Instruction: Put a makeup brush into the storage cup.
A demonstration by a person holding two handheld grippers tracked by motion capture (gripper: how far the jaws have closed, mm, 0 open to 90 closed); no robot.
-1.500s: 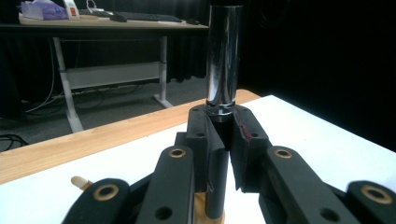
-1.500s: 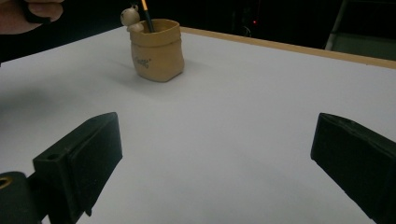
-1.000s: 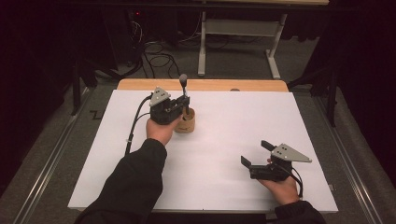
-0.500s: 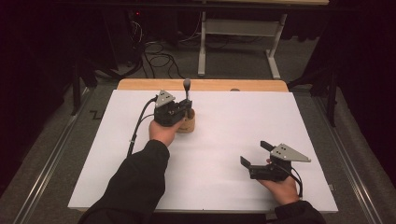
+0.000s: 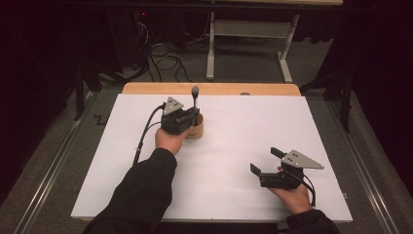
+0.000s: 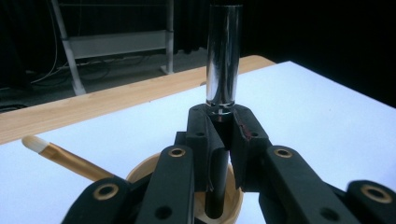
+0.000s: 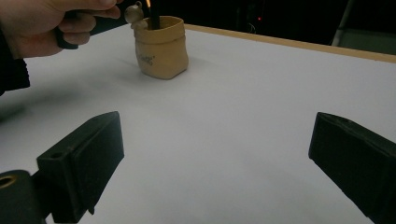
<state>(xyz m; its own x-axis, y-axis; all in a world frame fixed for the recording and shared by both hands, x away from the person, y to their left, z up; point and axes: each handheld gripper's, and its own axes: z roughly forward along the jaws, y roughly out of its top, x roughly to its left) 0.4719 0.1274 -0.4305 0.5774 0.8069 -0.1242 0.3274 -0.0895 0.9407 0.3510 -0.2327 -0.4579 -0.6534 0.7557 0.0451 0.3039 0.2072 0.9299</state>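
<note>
The brush [image 6: 223, 60] stands upright in the tan holder [image 5: 195, 130], and our left gripper [image 5: 188, 118] has its jaws clamped on it. In the left gripper view we see the two black jaws pressed against the brush where its shiny metal sleeve meets the dark handle; the sleeve rises above the jaws and the dark handle runs down between them into the round mouth of the holder [image 6: 140, 171]. A second brush [image 6: 60, 156], with a pale tip and a golden handle, leans out of the same holder towards the left of that view.

In the high view the holder sits on the white table [image 5: 243, 131] near its far edge, left of the middle, with a wooden strip [image 5: 209, 88] behind the white surface. Our left hand [image 5: 168, 141] holds the gripper just beside the holder.

Our right gripper [image 5: 263, 161] rests low at the near right of the table, well apart from the holder. Its jaws stand wide open with nothing between them, and in the right gripper view they point across the bare table towards the holder [image 7: 161, 49].
</note>
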